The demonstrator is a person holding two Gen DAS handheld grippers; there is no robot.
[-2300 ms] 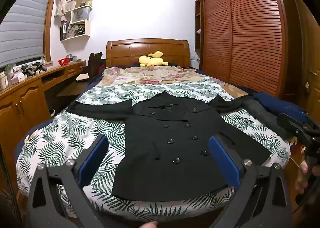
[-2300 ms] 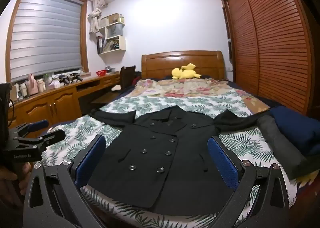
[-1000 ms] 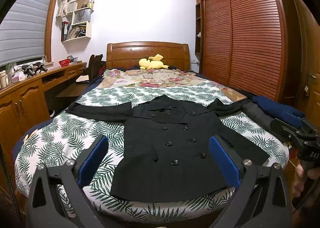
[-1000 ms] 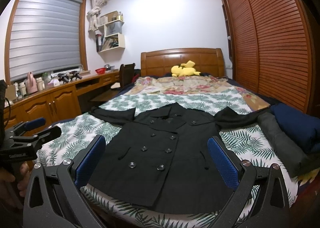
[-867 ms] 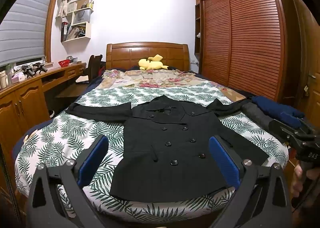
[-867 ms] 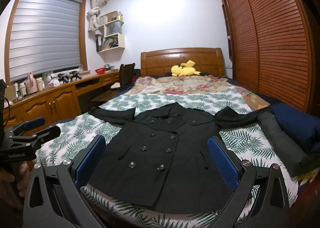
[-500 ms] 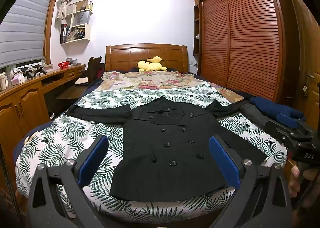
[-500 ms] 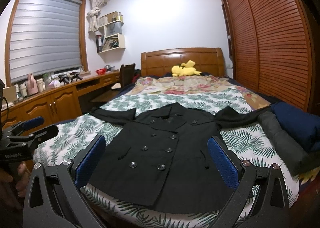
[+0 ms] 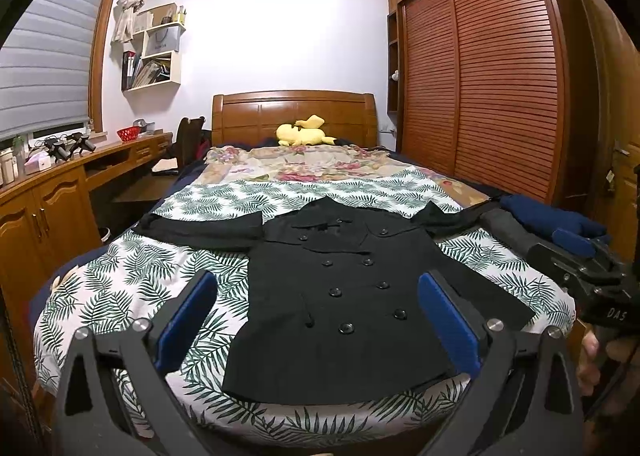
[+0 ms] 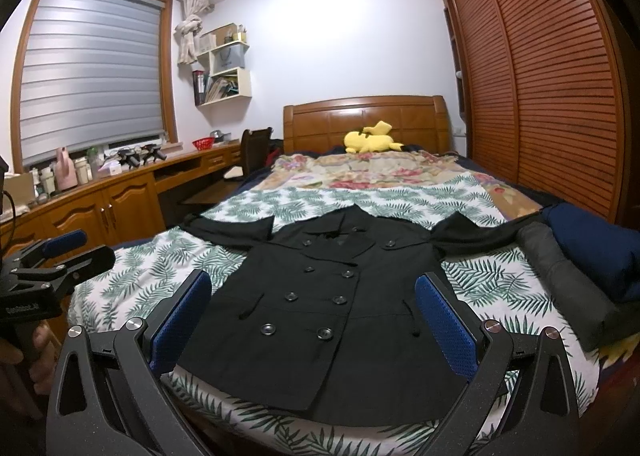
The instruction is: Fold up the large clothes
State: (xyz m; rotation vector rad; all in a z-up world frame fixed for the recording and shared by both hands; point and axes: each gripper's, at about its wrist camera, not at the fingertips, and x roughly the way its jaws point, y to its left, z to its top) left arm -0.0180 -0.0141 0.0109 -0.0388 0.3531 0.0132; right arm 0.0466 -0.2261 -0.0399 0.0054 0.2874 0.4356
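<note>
Lying flat btwn open jaws: black coat, untouched.

Right hand-held gripper, body seen from the left wrist view: white letters "DAS"; the rest of the word is cut off by the picture edge.
Left hand-held gripper, body seen from the right wrist view: one small white word, too blurred to read with certainty.
White paper bag on the wall shelf: a small dark print, not readable.
</note>
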